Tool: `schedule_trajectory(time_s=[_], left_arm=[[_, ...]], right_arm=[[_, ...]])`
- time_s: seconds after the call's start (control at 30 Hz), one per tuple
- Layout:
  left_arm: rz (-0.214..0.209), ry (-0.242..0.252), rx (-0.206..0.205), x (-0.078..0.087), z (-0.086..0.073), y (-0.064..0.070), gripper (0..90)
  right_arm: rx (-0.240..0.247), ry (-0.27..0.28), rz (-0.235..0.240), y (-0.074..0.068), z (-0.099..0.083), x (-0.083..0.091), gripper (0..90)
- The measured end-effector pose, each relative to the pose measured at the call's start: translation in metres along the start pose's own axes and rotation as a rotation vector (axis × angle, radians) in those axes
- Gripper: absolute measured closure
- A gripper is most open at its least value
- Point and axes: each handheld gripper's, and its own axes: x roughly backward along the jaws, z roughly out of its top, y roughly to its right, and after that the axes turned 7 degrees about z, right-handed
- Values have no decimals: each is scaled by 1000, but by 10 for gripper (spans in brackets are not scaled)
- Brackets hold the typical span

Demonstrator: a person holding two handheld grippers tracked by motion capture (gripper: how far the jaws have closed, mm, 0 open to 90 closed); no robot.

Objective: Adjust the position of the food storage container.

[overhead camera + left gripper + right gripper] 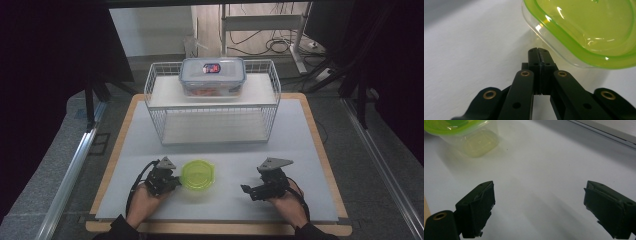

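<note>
On the near part of the counter (300, 150), a green-lidded container (197, 174) is being shown resting upright on the white surface, between the two grippers. Just to its left, the left gripper (172, 181) is being held in the person's left hand (145, 200), with its jaws pressed together on nothing; in the left gripper view its tips (539, 56) are being seen just beside the near edge of the clear tub with its green lid (586, 32), and whether they touch it cannot be told. Well to the right of the container, the right gripper (250, 190) is being held in the right hand (287, 200), its jaws being kept wide apart over bare counter, as the right gripper view (539, 207) is showing, with the container (469, 135) at the far left. At the far side, a white wire rack (212, 102) is being seen standing on the counter, and a clear latched box (213, 76) with reddish contents is being carried on its upper shelf.
</note>
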Motion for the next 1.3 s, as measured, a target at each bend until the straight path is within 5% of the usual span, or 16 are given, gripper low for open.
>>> schedule_trajectory(time_s=[0.47,0.7,1.03,1.3], left_arm=[[-23,-9,-93,-15,16,33,898],[-19,15,-75,-9,15,28,868],[104,120,-122,21,-3,25,541],[129,175,-139,35,-22,28,262]], right_arm=[[-7,3,-9,3,-1,1,97],[-11,5,-13,4,-1,2,96],[-25,19,-2,6,-1,6,96],[-25,24,23,4,0,7,74]])
